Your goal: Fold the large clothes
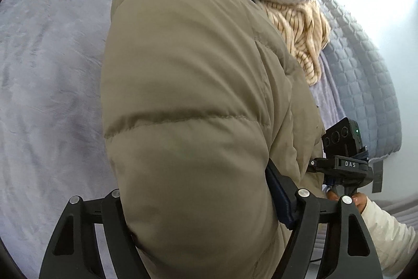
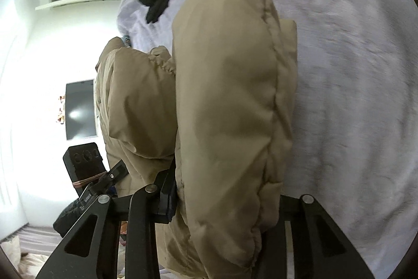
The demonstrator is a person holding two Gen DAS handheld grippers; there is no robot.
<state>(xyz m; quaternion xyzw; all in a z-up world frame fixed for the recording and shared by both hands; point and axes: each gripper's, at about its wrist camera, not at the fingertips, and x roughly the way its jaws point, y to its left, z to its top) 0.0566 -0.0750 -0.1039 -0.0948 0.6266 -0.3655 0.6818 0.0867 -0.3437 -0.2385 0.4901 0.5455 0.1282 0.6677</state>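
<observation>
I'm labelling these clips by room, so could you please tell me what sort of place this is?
Most likely a bedroom: a lavender plush blanket covers a bed, over a quilted grey cover, with a wall-mounted screen nearby.

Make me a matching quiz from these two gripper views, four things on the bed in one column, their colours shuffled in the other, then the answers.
Things:
1. puffer jacket
2. bed cover
3. quilted blanket
4. ribbed knit

Colours:
A. grey-blue
B. cream with dark stripes
C. tan
D. pale lilac

Pairs: 1-C, 2-D, 3-A, 4-B.

Both the left gripper and the right gripper are closed on the jacket.
</observation>
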